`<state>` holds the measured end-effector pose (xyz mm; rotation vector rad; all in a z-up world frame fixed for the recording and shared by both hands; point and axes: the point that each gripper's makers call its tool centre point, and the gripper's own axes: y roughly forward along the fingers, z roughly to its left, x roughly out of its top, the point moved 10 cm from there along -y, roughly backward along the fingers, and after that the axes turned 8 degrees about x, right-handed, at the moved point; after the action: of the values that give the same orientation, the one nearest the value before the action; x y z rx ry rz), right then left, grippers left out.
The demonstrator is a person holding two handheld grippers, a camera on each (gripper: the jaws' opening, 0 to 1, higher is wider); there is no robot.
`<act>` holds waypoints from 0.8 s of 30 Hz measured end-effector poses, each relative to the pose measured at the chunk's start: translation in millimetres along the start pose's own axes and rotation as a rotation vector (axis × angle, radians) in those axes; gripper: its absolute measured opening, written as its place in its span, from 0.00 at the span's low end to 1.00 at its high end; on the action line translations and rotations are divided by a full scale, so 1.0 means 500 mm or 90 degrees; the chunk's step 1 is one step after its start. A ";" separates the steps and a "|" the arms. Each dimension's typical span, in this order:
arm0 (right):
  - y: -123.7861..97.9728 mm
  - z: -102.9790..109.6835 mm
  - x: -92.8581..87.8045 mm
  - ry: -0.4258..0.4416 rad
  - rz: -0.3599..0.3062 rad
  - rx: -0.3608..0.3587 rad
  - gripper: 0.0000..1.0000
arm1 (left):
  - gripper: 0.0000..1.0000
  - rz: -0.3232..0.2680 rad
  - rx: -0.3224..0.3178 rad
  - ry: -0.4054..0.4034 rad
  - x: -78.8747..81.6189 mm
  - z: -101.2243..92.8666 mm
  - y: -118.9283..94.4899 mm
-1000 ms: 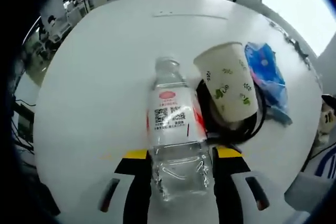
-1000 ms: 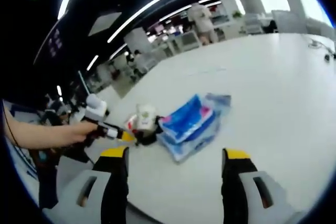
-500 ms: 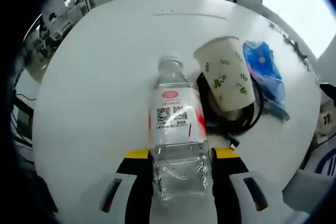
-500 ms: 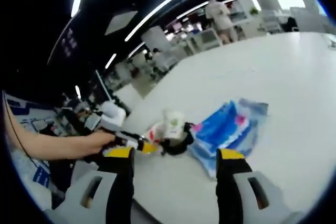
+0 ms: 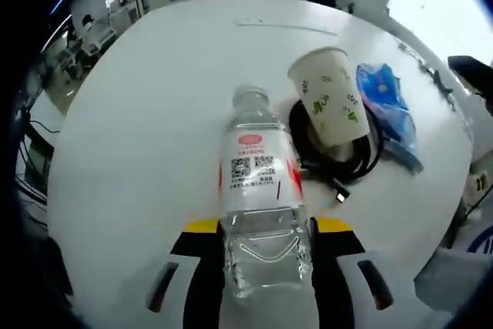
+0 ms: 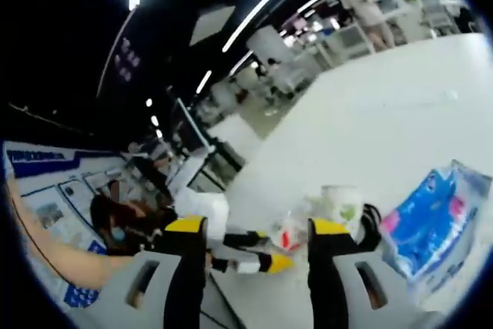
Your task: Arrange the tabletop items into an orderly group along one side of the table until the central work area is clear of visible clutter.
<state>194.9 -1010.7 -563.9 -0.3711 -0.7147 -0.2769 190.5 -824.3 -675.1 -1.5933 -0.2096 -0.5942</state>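
Four things: they sit close together on the table, so the group is already started.
Table: big, white and round (most of the top is bare). The things are near one edge, which fits the job of keeping the middle free.
Tissue pack: blue and soft, lying flat at the far end of the group, just beside the cup.
Water bottle: clear, with a white and red label. It lies between the jaws with its cap end pointing away, right next to the cup and cable.
Paper cup: white with green leaves. It rests on the cable and looks tilted.
Black cable: a small coil under the cup, with one loose end sticking out toward the bottle.
Left gripper: its two yellow-tipped jaws press on the bottle's bottom half, one on each side. I think it holds the bottle this way to slide it in next to the cup.
Right gripper: its jaws stand wide apart with nothing between them. It is up and back from the group, maybe to stay out of the way.
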 end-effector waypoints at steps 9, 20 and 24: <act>0.119 -0.045 0.029 0.103 0.020 -0.010 0.44 | 0.41 -0.034 0.010 -0.010 -0.009 -0.002 0.001; 0.210 -0.112 0.007 0.150 0.135 -0.125 0.45 | 0.41 -0.062 0.016 -0.017 -0.016 -0.004 -0.001; 0.238 -0.131 0.001 0.151 0.155 -0.168 0.41 | 0.41 -0.067 0.012 -0.022 -0.017 -0.002 -0.001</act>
<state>277.6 -931.4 -637.2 -0.6596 -0.3949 -0.1803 182.9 -823.3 -678.8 -1.5820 -0.3256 -0.6432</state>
